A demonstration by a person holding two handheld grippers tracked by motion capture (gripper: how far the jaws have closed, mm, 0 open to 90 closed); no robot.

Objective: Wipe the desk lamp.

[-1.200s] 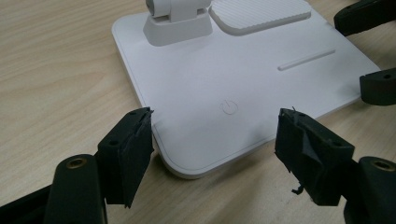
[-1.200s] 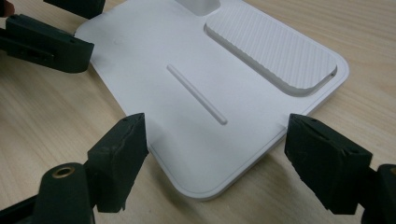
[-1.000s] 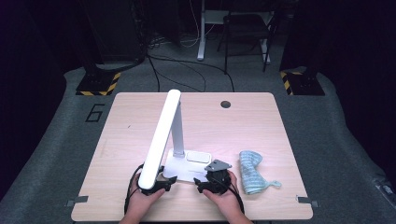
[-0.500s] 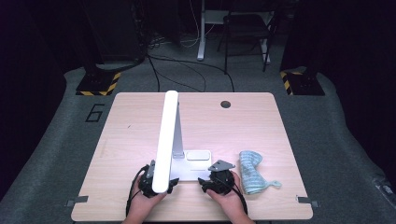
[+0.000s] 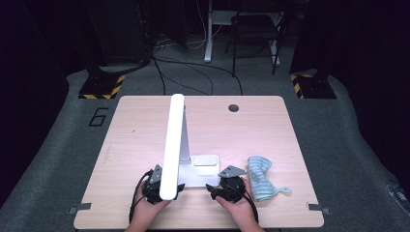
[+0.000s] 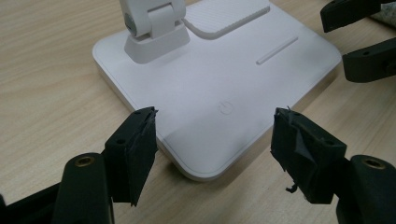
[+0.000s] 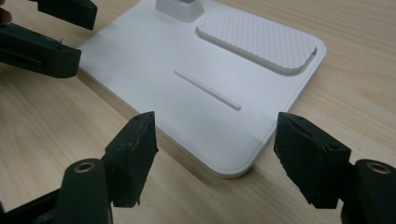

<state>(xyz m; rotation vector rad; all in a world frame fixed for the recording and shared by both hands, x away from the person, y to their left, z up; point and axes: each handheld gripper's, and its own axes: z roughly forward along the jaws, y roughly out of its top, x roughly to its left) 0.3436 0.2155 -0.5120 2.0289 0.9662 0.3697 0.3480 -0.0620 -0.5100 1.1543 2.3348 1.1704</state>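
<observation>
A white desk lamp stands near the table's front edge, its long head (image 5: 171,145) reaching over its flat base (image 5: 196,176). My left gripper (image 5: 178,187) (image 6: 215,135) is open and straddles the base's (image 6: 210,70) near corner by the power symbol (image 6: 225,107). Its jaws have just been closing a little; the pads are clear of the base. My right gripper (image 5: 212,188) (image 7: 215,140) is open around the other near corner of the base (image 7: 154,51), without touching it. The ribbed pad (image 7: 257,37) lies beyond. Each gripper view shows the other gripper (image 6: 345,42) (image 7: 56,32).
A light blue cloth (image 5: 260,178) lies crumpled on the table just right of my right hand. The wooden table (image 5: 145,121) has a round cable hole (image 5: 234,108) at the back. Chairs and cables stand on the floor beyond.
The near end of the lamp head has swung slightly right and toward me, and now overlaps the left gripper. Both hands have stayed at the base.
</observation>
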